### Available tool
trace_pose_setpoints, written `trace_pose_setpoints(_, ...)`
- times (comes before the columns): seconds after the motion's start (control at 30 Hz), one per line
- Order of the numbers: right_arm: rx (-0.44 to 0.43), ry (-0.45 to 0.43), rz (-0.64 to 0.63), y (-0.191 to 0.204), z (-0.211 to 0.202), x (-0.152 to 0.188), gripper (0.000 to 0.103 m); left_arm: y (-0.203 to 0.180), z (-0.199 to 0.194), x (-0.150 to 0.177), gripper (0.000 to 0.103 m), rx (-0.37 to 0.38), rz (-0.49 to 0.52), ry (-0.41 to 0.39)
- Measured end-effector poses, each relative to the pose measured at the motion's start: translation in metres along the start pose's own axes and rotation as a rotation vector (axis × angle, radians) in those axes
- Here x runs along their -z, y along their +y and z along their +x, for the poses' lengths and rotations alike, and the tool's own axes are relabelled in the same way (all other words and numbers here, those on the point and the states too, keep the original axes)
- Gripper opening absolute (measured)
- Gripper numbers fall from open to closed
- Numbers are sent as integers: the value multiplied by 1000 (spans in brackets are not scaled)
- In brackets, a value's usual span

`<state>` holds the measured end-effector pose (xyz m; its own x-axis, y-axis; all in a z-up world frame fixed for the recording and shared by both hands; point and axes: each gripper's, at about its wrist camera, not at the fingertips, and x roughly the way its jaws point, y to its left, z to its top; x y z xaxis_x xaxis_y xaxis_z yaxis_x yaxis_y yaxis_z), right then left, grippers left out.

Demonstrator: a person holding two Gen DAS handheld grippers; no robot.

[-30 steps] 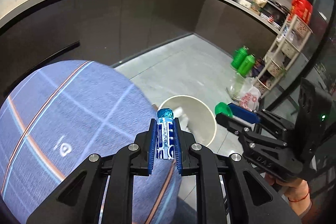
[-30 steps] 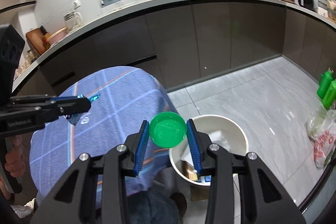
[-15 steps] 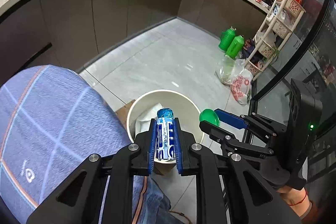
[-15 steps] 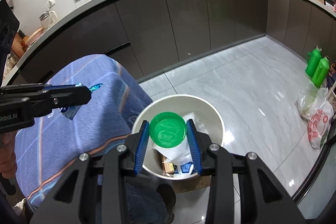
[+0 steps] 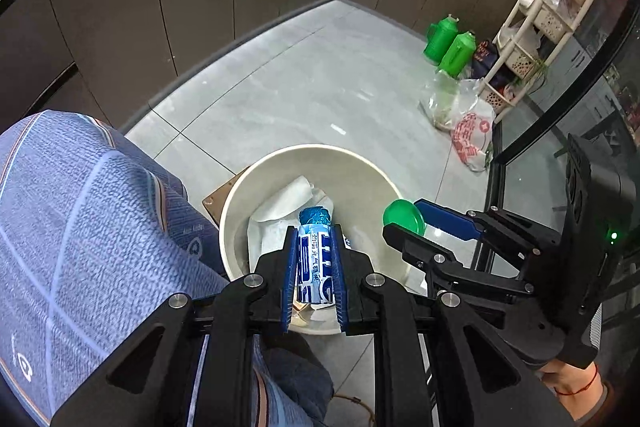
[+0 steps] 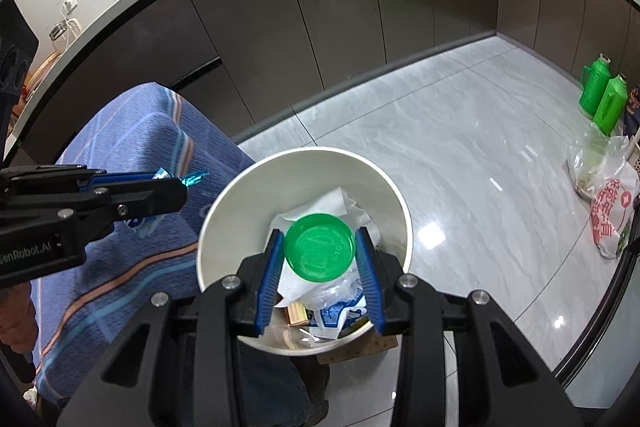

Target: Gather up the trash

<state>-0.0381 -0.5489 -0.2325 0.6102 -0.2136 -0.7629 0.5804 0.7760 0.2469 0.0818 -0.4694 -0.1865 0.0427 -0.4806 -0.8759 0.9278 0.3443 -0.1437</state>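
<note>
Grey kitchen floor: both tools have swung from over the cloth to above the bin [image 6: 402,211]. Left tool [image 5: 314,263] pinches a wrapper [image 5: 315,263], right tool [image 6: 319,259] a green lid [image 6: 319,247]; release seems next. Cabinets beyond.

1 bin [image 5: 280,163], 2 grippers: left [image 5: 314,259], right [image 6: 320,255]. 1 wrapper [image 5: 315,259], 1 green lid [image 6: 319,247], 2 green flasks [image 5: 450,45], 1 rack [image 5: 536,23].

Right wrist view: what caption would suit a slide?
Right gripper holds a green lid above a white bin of trash.
</note>
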Motion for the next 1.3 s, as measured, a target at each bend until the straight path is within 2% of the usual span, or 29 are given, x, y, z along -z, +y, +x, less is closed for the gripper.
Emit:
trace_pose_setpoints(0.1,-3,11,-1,-1,9,2,38,-1,7,-1,16,-16,5,4)
trace_pose_setpoints(0.17,-4,15,-15,-3,14,3,39,-1,10,-2,22,-31,12,0)
trace_pose_setpoints(0.2,-10,15,-26,-4,16,4,46,-2,11,-3,40,-42,13,-3)
trace_pose_setpoints(0.23,-11,12,-33,-4,16,5,51,-2,10,-4,63,-55,10,-14)
trace_pose_setpoints(0.3,-5,0,-53,-3,17,7,61,-2,6,-5,78,-74,3,-58)
trace_pose_setpoints(0.43,-11,-14,-62,-5,17,10,79,-1,-1,-10,90,-76,-13,-80)
trace_pose_setpoints(0.47,-16,-17,-66,-5,16,11,89,0,-3,-11,93,-82,-17,-86)
trace_pose_setpoints(0.5,-16,-20,-68,-5,14,12,98,1,-4,-12,94,-90,-26,-96)
trace_pose_setpoints(0.53,-13,-28,-71,-5,12,13,100,1,-6,-12,95,-91,-35,-101)
trace_pose_setpoints(0.9,-10,-11,-60,-3,14,14,100,7,-12,-9,95,-115,-64,-87)
trace_pose_setpoints(1.3,-22,-41,-75,8,-7,8,100,8,-34,-3,95,-134,-75,-108)
